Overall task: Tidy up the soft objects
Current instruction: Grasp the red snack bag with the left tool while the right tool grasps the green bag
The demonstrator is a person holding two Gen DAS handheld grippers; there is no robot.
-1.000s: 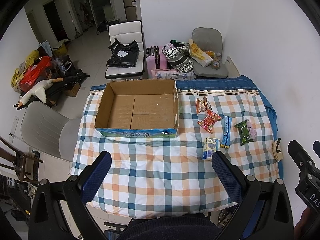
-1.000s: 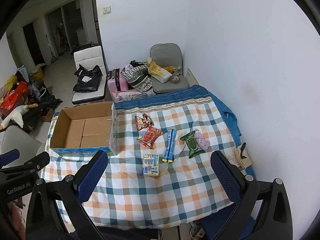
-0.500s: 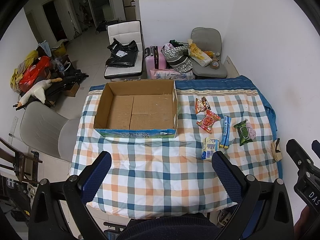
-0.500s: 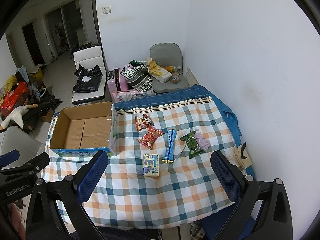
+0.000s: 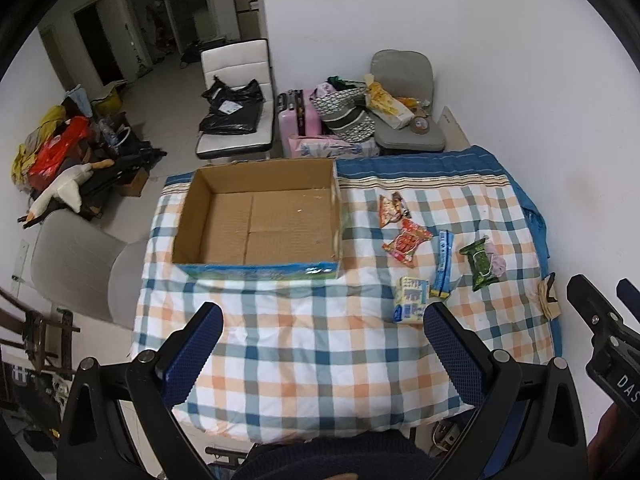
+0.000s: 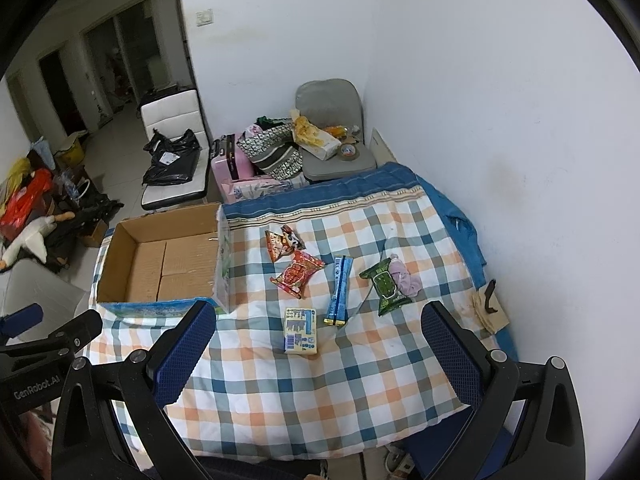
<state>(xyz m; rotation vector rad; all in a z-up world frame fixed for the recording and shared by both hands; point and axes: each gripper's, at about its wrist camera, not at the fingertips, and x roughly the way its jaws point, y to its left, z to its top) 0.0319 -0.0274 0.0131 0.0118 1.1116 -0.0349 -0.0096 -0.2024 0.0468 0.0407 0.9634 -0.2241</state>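
An empty open cardboard box (image 5: 256, 220) (image 6: 160, 264) sits on the left of the plaid-covered table (image 5: 304, 344) (image 6: 304, 384). To its right lie soft packets: two red snack bags (image 5: 406, 242) (image 6: 297, 274), a blue stick pack (image 5: 443, 262) (image 6: 340, 290), a green packet (image 5: 480, 266) (image 6: 386, 286) beside a pink scrunchie (image 6: 404, 278), and a yellow-blue tissue pack (image 5: 411, 299) (image 6: 301, 330). My left gripper (image 5: 320, 356) and right gripper (image 6: 316, 356) are both open and empty, held above the table's near edge.
A small paper stack with a dark clip (image 6: 490, 308) lies at the table's right edge by the white wall. Chairs with bags (image 5: 236, 120), a pink suitcase (image 5: 298, 118) and a grey chair (image 5: 404, 120) stand behind the table. Another grey chair (image 5: 80, 264) stands at the left.
Both views shift only slightly; the left gripper has drifted a little. Nothing on the table has moved and both grippers stay open.
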